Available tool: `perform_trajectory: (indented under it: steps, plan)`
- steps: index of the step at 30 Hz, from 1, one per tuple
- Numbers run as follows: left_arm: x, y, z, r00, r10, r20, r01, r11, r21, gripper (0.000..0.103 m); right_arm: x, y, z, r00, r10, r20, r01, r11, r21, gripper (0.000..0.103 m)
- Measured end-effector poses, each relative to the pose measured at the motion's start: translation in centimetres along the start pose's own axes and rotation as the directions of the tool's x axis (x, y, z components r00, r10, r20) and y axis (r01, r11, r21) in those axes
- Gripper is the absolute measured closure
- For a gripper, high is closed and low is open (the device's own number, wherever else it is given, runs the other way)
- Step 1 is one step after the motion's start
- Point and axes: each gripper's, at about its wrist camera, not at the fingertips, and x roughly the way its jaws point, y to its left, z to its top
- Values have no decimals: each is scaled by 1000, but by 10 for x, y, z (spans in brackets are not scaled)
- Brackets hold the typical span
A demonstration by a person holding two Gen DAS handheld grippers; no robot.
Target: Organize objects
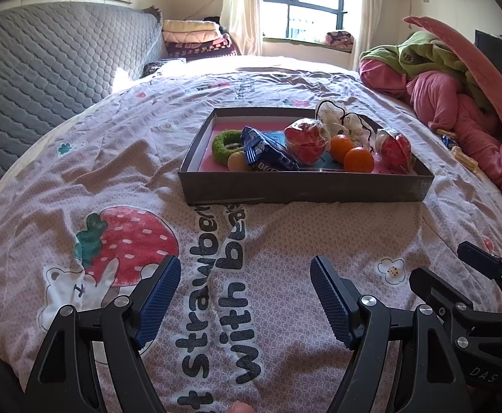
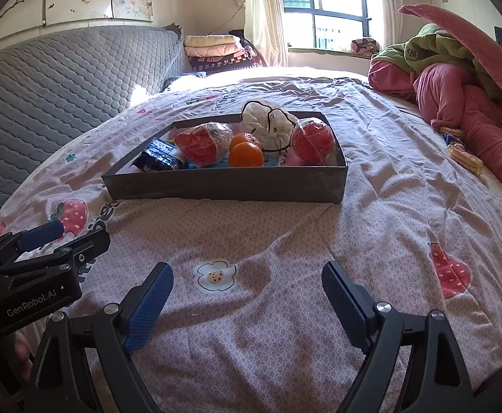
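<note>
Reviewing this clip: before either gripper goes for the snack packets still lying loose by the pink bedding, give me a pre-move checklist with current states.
1. Left gripper open and holding nothing: ok.
2. Right gripper open and holding nothing: ok.
3. Loose snack packets in view beside the pink bedding, outside the box: ok.
4. Grey box sitting flat on the bedspread, open side up: ok.
5. Free room in the box: cannot tell; the oranges, the wrapped red items and the blue packet fill most of what shows.
6. Path from the right gripper to the packets free of things: ok, only bedspread between.
</note>
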Motion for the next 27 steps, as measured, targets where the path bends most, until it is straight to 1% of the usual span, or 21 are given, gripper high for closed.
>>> perform_trajectory:
  steps: [27]
  plan:
    - [1, -1, -3, 1000, -9, -14, 10, 1000, 8, 24, -2, -2, 0, 1000, -8, -2, 8, 1000, 5, 15]
